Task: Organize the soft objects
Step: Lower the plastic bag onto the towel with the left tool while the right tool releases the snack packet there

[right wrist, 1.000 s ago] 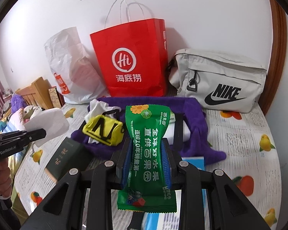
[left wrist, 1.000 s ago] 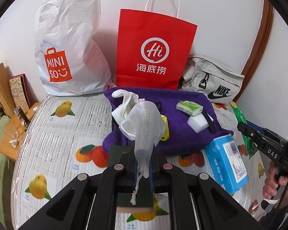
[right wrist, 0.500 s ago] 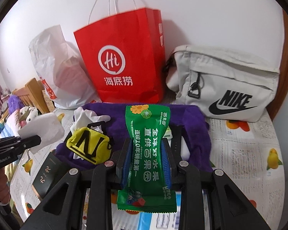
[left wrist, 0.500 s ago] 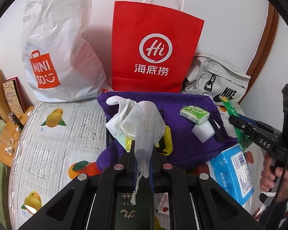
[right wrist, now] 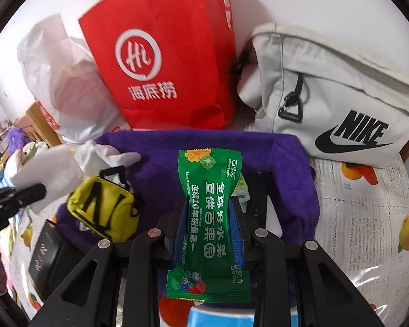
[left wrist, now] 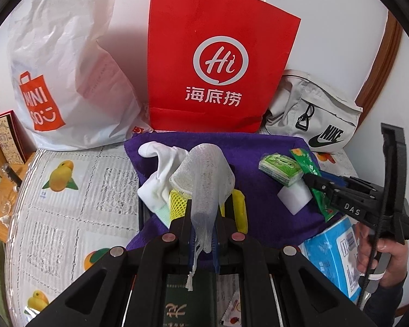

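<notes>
Left wrist view: the left gripper (left wrist: 203, 234) is clamped narrow on a white mesh net (left wrist: 204, 179), a gauzy, loosely woven sleeve that stands up from the jaws with its long axis along the fingers and a frayed thread trailing below. Directly ahead and below lies the purple towel (left wrist: 259, 218), a thick, fuzzy cloth spread toward the far edge of the fruit-printed table cover (left wrist: 68, 218). On it rest a limp white sock (left wrist: 158, 174), a yellow mesh pouch (left wrist: 178, 204), a green tissue pack (left wrist: 279, 164) and a white foam block (left wrist: 294, 197). Entering from the right edge, the right gripper (left wrist: 310, 178) carries a green sachet over the towel's right side, a hand (left wrist: 387, 256) on its grip. Behind stand a crinkled white plastic bag (left wrist: 65, 62), a stiff red paper bag (left wrist: 220, 60) and a grey fabric pouch (left wrist: 316, 114).

Right wrist view: the right gripper (right wrist: 209, 223) pinches a glossy green wet-wipe sachet (right wrist: 210, 223) across its middle, the packet's long axis running along the fingers, its top end pointing at the towel's (right wrist: 163, 158) far edge. The towel lies straight ahead and below; the likely move is a short lowering onto it, and both grippers look about equally near. The left gripper (right wrist: 41, 190) shows at the left edge, its white load beside the yellow pouch (right wrist: 103, 212).
</notes>
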Motion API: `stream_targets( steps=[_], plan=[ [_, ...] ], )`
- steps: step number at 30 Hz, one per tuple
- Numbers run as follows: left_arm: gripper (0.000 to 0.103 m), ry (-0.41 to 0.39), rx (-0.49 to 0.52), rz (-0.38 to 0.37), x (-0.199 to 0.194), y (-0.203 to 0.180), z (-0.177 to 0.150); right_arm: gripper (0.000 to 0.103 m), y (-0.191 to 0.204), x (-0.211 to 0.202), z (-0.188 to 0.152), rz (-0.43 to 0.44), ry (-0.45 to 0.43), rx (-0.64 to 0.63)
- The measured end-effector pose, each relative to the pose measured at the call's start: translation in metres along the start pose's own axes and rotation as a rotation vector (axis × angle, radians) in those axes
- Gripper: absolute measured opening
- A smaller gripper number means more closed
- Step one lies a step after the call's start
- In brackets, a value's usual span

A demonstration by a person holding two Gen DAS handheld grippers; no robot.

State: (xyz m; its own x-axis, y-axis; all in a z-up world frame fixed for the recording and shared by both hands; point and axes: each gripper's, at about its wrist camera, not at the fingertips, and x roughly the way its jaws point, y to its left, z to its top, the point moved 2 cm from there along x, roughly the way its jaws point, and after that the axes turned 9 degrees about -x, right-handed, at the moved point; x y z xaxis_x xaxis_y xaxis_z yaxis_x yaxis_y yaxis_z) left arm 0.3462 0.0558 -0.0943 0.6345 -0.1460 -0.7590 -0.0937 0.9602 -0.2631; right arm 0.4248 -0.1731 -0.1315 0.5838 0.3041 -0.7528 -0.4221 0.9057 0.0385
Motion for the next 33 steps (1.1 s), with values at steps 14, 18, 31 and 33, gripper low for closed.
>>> stream_targets(
  steps=[14, 18, 31, 33],
  plan=[
    [0.010, 0.040, 0.024, -0.021, 0.026, -0.021, 0.008, 0.055, -0.006, 0.011, -0.004, 0.013, 0.037, -0.020],
    [0.010, 0.049, 0.043, -0.031, 0.033, -0.030, 0.010, 0.056, -0.010, 0.003, -0.003, 0.005, 0.021, -0.019],
    [0.011, 0.067, 0.058, -0.029, 0.064, -0.042, 0.021, 0.060, -0.019, -0.012, 0.000, -0.004, -0.017, -0.014],
    [0.017, 0.077, 0.064, -0.028, 0.070, -0.044, 0.022, 0.060, -0.018, -0.011, -0.001, -0.007, -0.014, -0.015]
  ],
)
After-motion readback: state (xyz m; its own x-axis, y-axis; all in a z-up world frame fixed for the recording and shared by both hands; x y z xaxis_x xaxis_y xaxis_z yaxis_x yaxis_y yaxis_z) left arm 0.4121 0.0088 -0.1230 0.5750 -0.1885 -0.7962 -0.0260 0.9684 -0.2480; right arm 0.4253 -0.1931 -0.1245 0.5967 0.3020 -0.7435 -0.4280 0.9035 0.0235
